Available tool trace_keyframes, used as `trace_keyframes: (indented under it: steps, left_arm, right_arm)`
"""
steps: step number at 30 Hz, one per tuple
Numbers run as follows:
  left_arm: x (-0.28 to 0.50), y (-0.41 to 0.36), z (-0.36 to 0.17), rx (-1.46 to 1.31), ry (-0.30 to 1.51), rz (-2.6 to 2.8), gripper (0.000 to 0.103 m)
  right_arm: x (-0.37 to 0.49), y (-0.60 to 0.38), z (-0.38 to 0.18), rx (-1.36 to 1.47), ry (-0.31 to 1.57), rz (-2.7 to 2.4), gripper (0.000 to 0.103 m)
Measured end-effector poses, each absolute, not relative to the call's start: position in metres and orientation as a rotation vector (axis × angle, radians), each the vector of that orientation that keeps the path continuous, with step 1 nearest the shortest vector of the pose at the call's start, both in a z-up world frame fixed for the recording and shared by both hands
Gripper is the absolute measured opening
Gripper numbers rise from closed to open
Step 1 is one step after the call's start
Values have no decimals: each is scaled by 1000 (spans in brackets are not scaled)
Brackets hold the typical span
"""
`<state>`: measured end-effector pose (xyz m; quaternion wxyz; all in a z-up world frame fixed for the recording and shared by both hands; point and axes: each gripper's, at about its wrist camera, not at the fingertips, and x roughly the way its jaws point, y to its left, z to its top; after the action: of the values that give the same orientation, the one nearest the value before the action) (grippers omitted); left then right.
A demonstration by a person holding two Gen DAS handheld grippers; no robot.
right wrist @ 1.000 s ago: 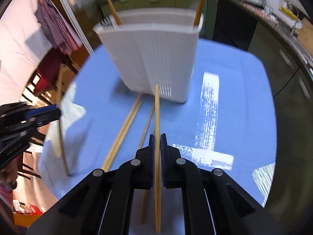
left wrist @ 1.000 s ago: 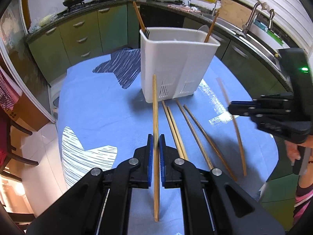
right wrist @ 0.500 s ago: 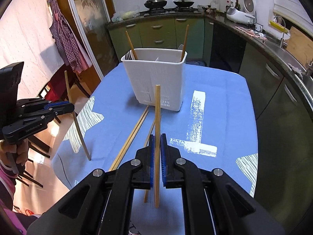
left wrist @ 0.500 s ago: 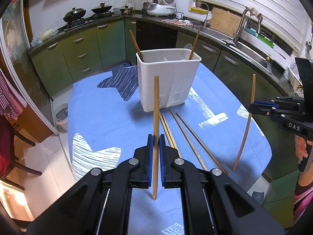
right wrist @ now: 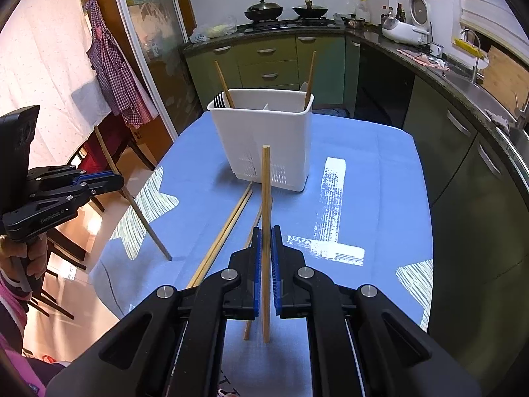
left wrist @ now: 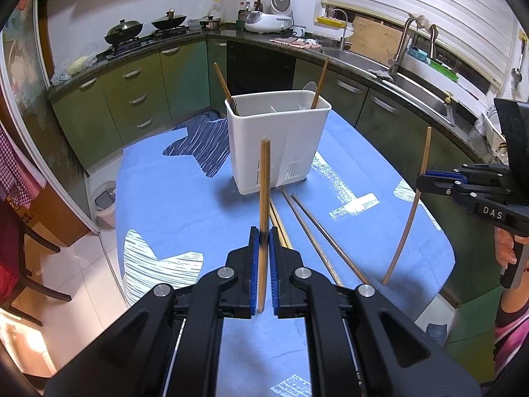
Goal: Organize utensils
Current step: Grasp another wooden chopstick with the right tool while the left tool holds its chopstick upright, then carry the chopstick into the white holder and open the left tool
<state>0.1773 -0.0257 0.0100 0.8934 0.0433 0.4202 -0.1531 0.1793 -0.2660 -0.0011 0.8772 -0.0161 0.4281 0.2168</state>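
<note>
A white utensil holder (left wrist: 277, 139) (right wrist: 264, 132) stands on the blue tablecloth (left wrist: 172, 198), with two chopsticks and fork tines poking out of it. My left gripper (left wrist: 263, 231) (right wrist: 119, 178) is shut on a wooden chopstick (left wrist: 264, 182) held upright above the cloth. My right gripper (right wrist: 266, 231) (left wrist: 421, 178) is shut on another chopstick (right wrist: 265, 182), also lifted off the table. Both grippers hang in front of the holder, well short of it. Several loose chopsticks (left wrist: 310, 231) (right wrist: 224, 231) lie on the cloth between the grippers and the holder.
Green cabinets and a dark counter (left wrist: 185, 36) with pans curve around the far side; a sink (left wrist: 413, 76) is at the right. A small bin (left wrist: 105, 198) stands on the floor left of the table. A dark chair (right wrist: 109, 152) sits by the table's left edge.
Both grippers have risen and drawn back from the holder, each carrying its chopstick up off the cloth. Since half a second ago they have hardly moved.
</note>
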Motion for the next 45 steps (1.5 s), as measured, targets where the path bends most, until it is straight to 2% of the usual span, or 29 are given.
trace_keyframes:
  steps: [11,18,35,39,45]
  left_arm:
    - [182,-27,20,86,853,-327,6]
    - [193,-36,47,100,818,-333,6]
    - [253,-64,171,81,575,-279,6]
    - [269,-70,178,75,552,-263,6]
    - [302,-79,156,83,573,-243,6]
  right_arm:
    - [179,-270,2,-41,888,447,7]
    - [180,-273,2,-39,885,444,7]
    - [185,-286,-1,-9,883,435,7]
    - [184,-288,-1,-6,881,437,7]
    - [183,-290,-1,-6,878,439,7]
